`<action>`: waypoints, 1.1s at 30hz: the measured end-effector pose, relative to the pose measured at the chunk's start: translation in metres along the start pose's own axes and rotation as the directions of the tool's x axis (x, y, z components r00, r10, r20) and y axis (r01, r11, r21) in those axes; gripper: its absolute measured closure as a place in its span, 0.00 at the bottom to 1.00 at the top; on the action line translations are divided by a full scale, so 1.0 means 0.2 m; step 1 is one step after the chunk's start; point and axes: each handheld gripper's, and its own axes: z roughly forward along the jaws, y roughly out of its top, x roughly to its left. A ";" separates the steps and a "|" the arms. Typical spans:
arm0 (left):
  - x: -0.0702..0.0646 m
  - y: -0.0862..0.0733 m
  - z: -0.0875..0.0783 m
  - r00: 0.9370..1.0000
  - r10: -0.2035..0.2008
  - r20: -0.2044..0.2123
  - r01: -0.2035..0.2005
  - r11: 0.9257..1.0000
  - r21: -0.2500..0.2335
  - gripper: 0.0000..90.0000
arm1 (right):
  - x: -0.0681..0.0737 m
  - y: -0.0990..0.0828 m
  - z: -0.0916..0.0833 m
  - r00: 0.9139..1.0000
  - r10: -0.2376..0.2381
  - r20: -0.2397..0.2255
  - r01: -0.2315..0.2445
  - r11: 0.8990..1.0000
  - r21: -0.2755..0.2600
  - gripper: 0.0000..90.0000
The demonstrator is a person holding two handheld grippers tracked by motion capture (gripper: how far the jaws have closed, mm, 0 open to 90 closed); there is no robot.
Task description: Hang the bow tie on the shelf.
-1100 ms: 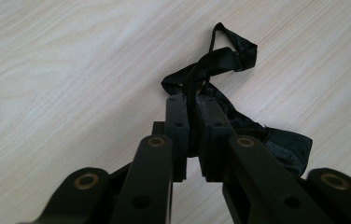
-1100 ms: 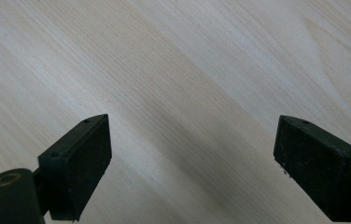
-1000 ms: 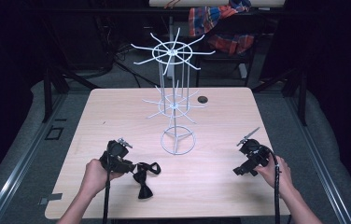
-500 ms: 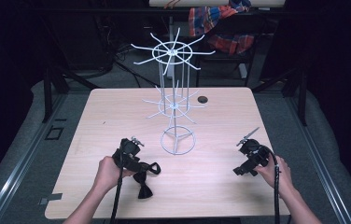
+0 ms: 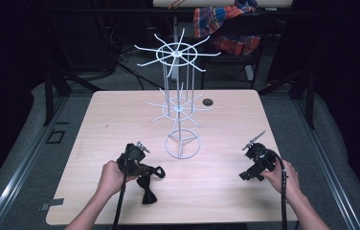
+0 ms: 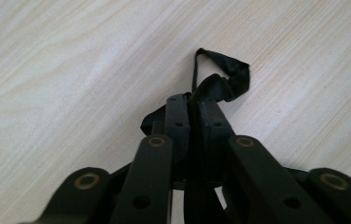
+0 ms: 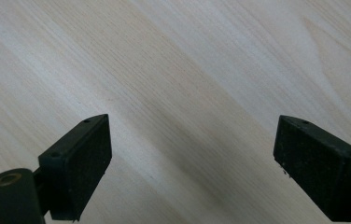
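Left tool (image 6: 193, 109) pinched tight on a black bow tie (image 6: 220, 79) lying on the table (image 5: 120, 120) near the person, its jaws just squeezed together on the cloth, right tool (image 7: 192, 163) wide open over bare wood, white wire rack (image 5: 180, 96) standing between them

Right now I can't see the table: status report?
Left gripper shut on black bow tie. Right gripper open over bare table. Wire rack clear ahead.

Table (image 5: 120, 110) brightly lit from above — surroundings dark, gripper views softly blurred.
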 end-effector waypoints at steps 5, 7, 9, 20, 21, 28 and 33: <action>-0.01 0.00 -0.03 1.000 0.006 -0.010 -0.007 1.000 -0.026 0.97 | 0.00 0.00 0.00 1.000 -0.003 0.000 0.003 1.000 0.000 0.12; -0.02 0.00 -0.03 1.000 0.009 -0.009 -0.009 0.999 -0.033 0.97 | -0.01 0.01 -0.01 0.999 -0.036 0.007 0.036 0.998 0.049 0.12; -0.02 -0.01 -0.06 1.000 0.007 -0.017 -0.008 0.998 -0.055 0.97 | -0.01 0.01 -0.02 0.999 -0.036 -0.007 0.036 0.998 0.048 0.12; 0.00 -0.04 -0.16 0.999 -0.020 -0.029 0.016 0.992 -0.122 0.97 | -0.01 0.00 -0.01 1.000 -0.004 -0.001 0.004 1.000 -0.001 0.12; 0.00 -0.05 -0.17 0.999 -0.021 -0.031 0.017 0.992 -0.126 0.97 | -0.01 0.00 0.00 1.000 0.006 -0.003 -0.006 1.000 -0.009 0.12; -0.01 -0.05 -0.22 0.999 -0.030 -0.029 0.025 0.985 -0.169 0.97 | -0.03 0.01 -0.03 0.999 -0.035 0.004 0.034 0.998 0.050 0.12; -0.01 -0.05 -0.24 0.999 -0.029 -0.034 0.022 0.983 -0.184 0.97 | -0.03 0.01 -0.02 0.999 -0.040 -0.002 0.040 0.998 0.056 0.12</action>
